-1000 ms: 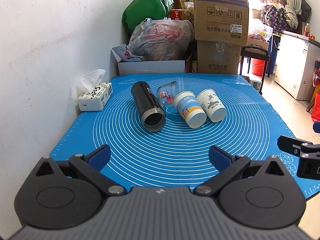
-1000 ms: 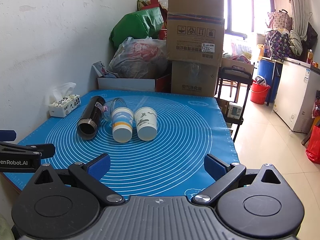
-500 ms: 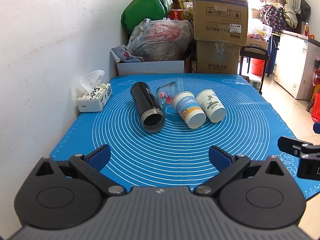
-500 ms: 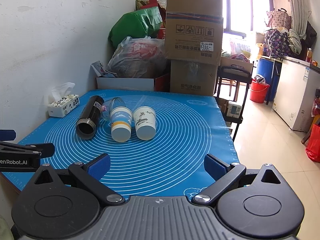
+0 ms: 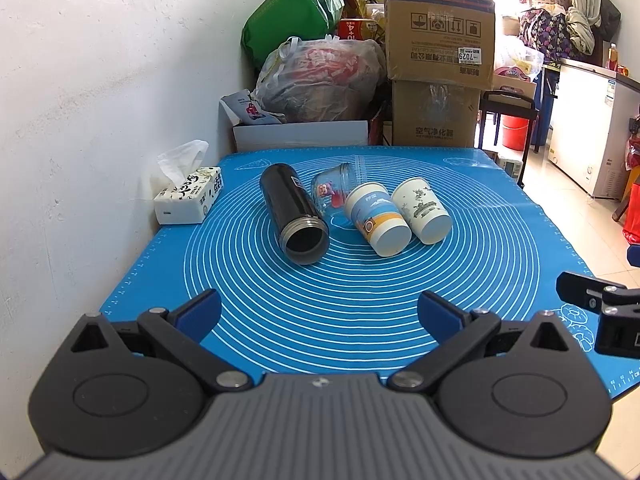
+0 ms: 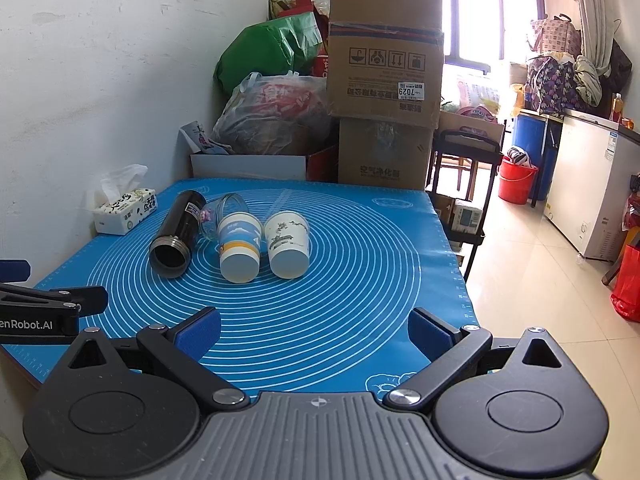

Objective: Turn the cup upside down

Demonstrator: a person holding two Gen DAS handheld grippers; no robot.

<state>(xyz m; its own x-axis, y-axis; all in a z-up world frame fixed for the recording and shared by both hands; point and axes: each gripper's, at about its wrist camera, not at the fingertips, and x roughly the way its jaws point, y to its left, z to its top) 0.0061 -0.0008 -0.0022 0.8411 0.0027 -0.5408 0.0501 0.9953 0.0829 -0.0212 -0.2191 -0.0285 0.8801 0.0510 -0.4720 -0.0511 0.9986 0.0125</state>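
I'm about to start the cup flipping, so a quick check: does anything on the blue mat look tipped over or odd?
Yes: black steel flask, clear glass jar, blue-printed paper cup and white paper cup all lie on their sides. No spill is visible.

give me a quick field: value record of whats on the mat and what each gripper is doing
surface: blue mat with white rings
black flask: on its side, open mouth toward the cameras
glass jar: on its side, between flask and blue-print paper cup
blue-print paper cup: on its side, base toward the cameras
white paper cup: on its side beside it, base toward the cameras
tissue box: at the mat's left edge by the wall
left gripper: open, empty, short of the cups
right gripper: open, empty, short of the cups
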